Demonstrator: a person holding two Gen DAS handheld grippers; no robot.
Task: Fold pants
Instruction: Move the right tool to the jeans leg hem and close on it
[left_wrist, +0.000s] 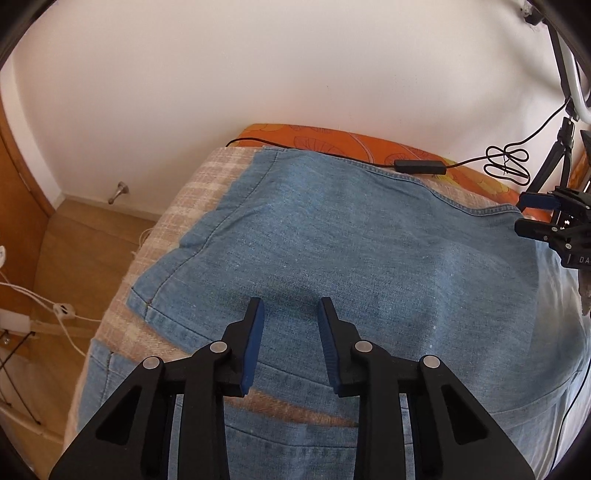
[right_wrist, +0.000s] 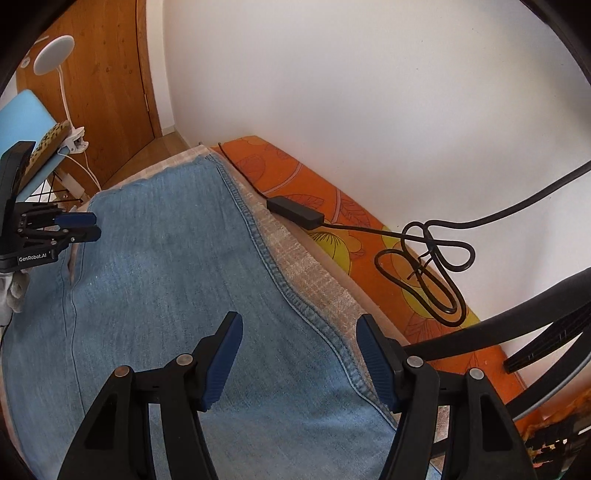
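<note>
- The pants (left_wrist: 351, 251), light blue denim, lie spread flat on a beige checked blanket (left_wrist: 207, 173) that covers the bed, with the orange patterned sheet (left_wrist: 332, 138) showing along the wall side.
- The left gripper (left_wrist: 291, 306) hovers just above the denim, its blue-padded fingers (left_wrist: 255, 339) parted a moderate way and holding nothing.
- Seen from the right wrist camera, the same left gripper (right_wrist: 94, 226) appears side-on at the far edge of the cloth; from that angle its two fingers look close together, one above the other.
- The right gripper (right_wrist: 299, 321) is spread wide and grips nothing; one finger is over the denim, the other over the blanket, with the stitched seam (right_wrist: 266, 254) of the pants running between them.
- Whether either gripper's pads touch the fabric, I cannot tell.
- A black cable (right_wrist: 424, 258) with an inline box (right_wrist: 295, 210) lies on the orange sheet, just beside the blanket edge and near the pants' hem.
- A wooden door (right_wrist: 107, 92) and a white clip-on lamp (right_wrist: 53, 55) stand beyond the foot of the bed.
</note>
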